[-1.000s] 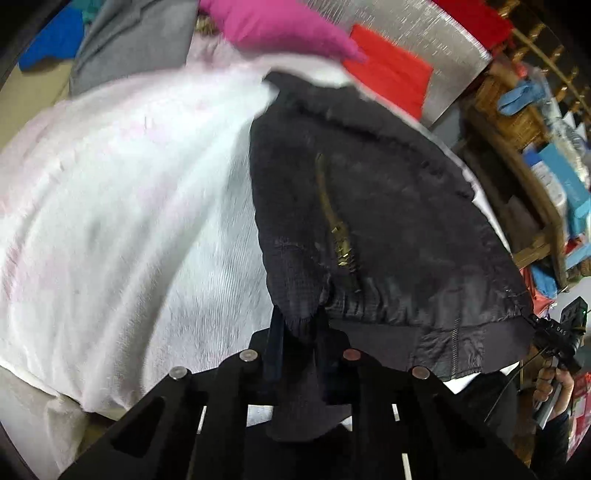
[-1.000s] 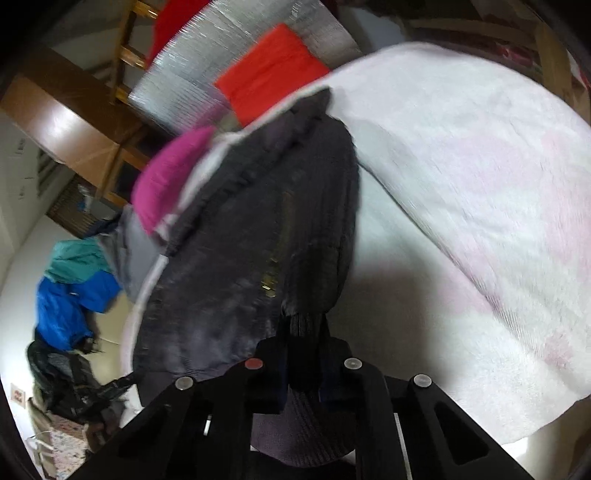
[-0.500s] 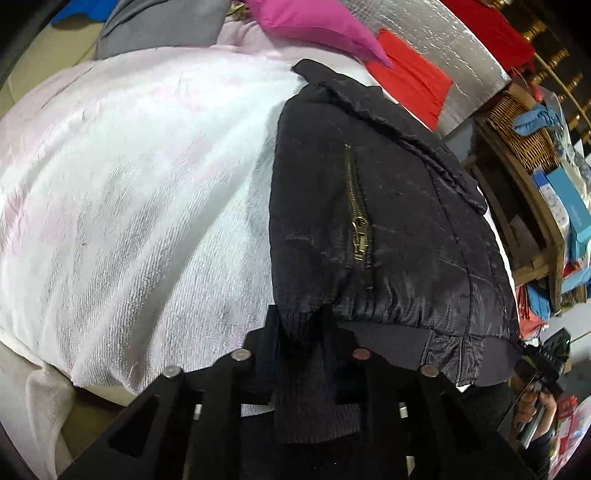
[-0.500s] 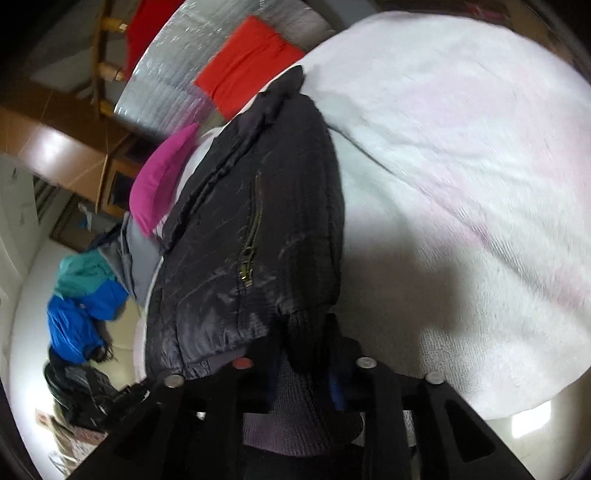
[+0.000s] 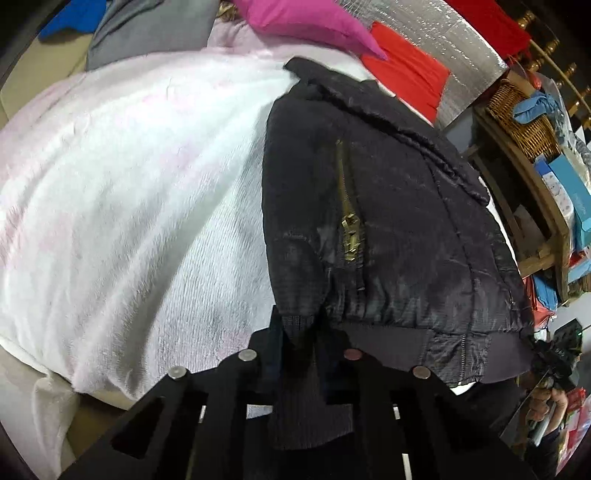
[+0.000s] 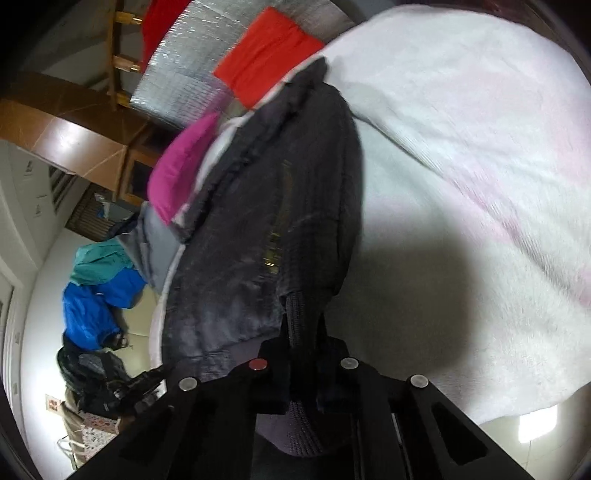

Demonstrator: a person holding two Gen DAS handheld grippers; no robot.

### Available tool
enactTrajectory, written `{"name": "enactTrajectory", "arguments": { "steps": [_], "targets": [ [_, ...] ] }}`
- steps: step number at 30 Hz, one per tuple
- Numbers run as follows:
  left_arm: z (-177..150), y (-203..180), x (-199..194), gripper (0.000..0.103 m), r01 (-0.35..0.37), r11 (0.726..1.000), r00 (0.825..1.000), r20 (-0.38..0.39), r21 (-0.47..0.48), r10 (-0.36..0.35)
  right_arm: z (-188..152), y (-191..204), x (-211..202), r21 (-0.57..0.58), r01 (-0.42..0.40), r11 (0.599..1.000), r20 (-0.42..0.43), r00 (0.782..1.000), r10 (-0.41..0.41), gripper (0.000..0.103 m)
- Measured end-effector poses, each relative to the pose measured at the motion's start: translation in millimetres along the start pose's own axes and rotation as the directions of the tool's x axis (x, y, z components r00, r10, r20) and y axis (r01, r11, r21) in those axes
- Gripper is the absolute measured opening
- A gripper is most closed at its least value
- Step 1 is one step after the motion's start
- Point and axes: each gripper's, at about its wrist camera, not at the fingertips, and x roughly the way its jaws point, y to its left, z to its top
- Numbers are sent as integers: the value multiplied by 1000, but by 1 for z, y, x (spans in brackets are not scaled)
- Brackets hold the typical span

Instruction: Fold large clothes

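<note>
A black jacket with a brass zipper lies on a white, pink-tinged blanket. My left gripper is shut on the ribbed hem at the jacket's near left corner. My right gripper is shut on the ribbed hem at the other corner of the jacket, which is lifted and hangs tilted above the blanket. The right gripper also shows at the far right of the left wrist view.
A pink garment, a grey one, a red cloth and a silver foil sheet lie at the far side. Wooden shelves with a wicker basket stand right. Blue and teal clothes lie on the floor.
Both grippers stayed shut on the hem. The jacket first settled lower toward the blanket, then the right side rose again and its view is blurred with motion.
</note>
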Motion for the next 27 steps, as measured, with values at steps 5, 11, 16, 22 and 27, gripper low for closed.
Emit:
{"name": "enactTrajectory", "arguments": {
  "steps": [5, 11, 16, 22, 27],
  "targets": [
    [9, -15, -36, 12, 32, 999, 996, 88, 12, -32, 14, 35, -31, -53, -60, 997, 56, 996, 63, 8],
    [-8, -11, -56, 12, 44, 999, 993, 111, 18, -46, 0, 34, -48, -77, -50, 996, 44, 998, 54, 8],
    [-31, 2, -56, 12, 49, 999, 996, 81, 1, -49, -27, 9, -51, -18, -47, 999, 22, 999, 47, 8],
    [-34, 5, -70, 11, 67, 998, 993, 98, -10, -66, -42, 9, -59, -9, -60, 998, 27, 998, 60, 8],
    [-38, 5, -83, 11, 66, 998, 991, 120, 3, -65, -46, 16, -69, -42, -65, 997, 31, 997, 66, 8]
  ]
}}
